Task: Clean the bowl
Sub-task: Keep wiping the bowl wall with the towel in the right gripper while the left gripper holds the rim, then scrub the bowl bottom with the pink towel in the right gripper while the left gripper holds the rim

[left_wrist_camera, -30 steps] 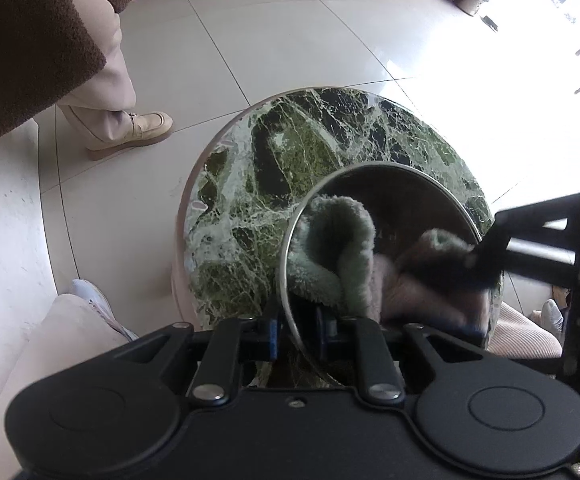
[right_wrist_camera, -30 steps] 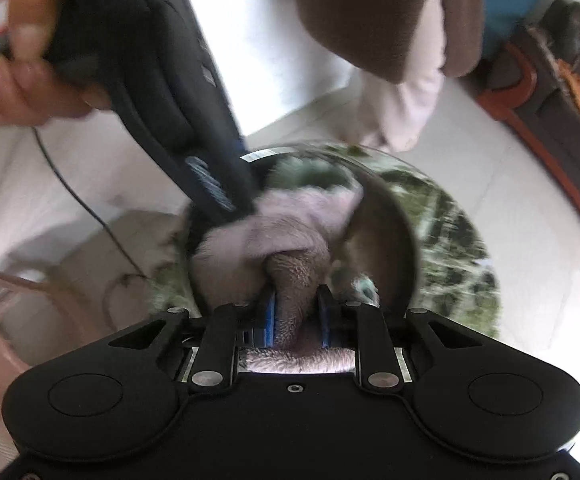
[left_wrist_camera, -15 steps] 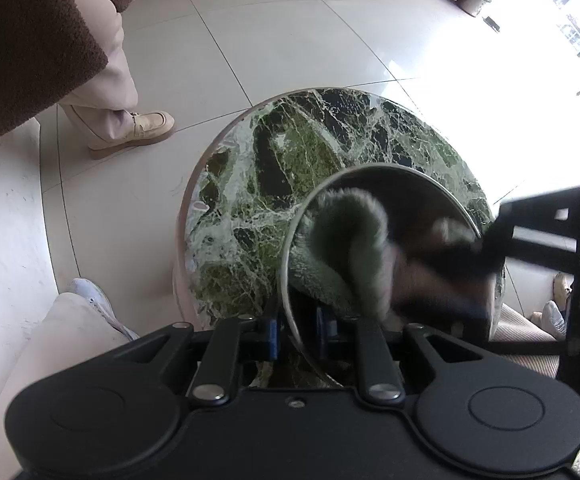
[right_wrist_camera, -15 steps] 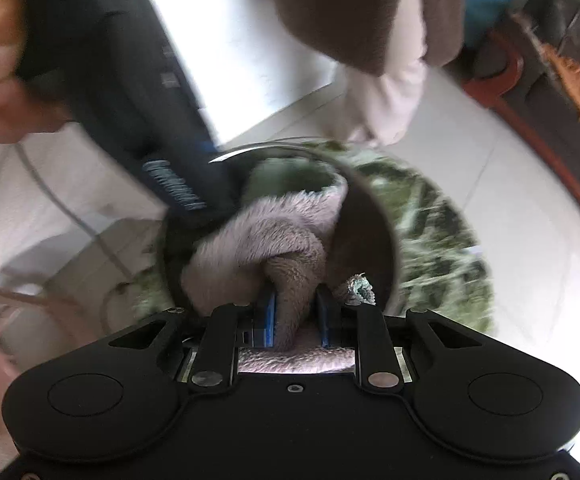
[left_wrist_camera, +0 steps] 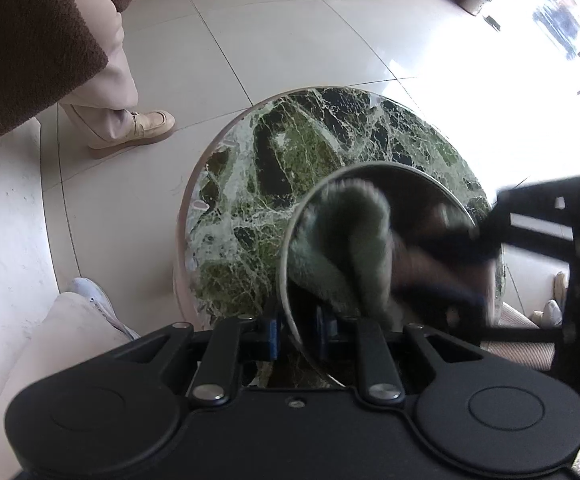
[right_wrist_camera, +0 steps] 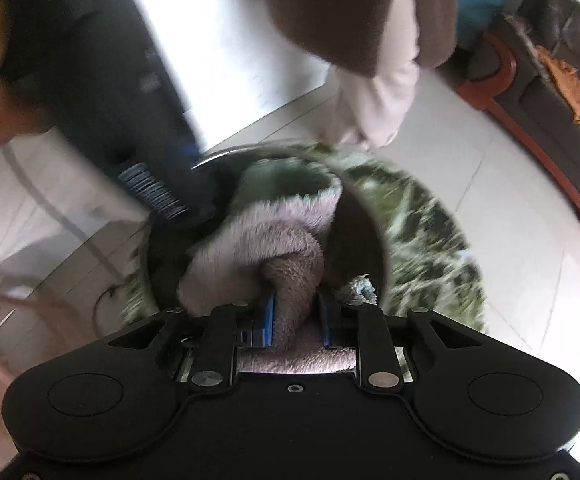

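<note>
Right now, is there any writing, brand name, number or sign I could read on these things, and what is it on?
None can be read.
The black left gripper carries pale marks on its side in the right wrist view, too blurred to read.
The shiny round metal bowl, the fluffy pink-and-green cloth and the round green marble table show no writing.

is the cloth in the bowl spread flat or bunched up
Bunched up: the cloth sits in thick rolled folds inside the bowl, one fold pinched by the right hand-held gripper.
</note>
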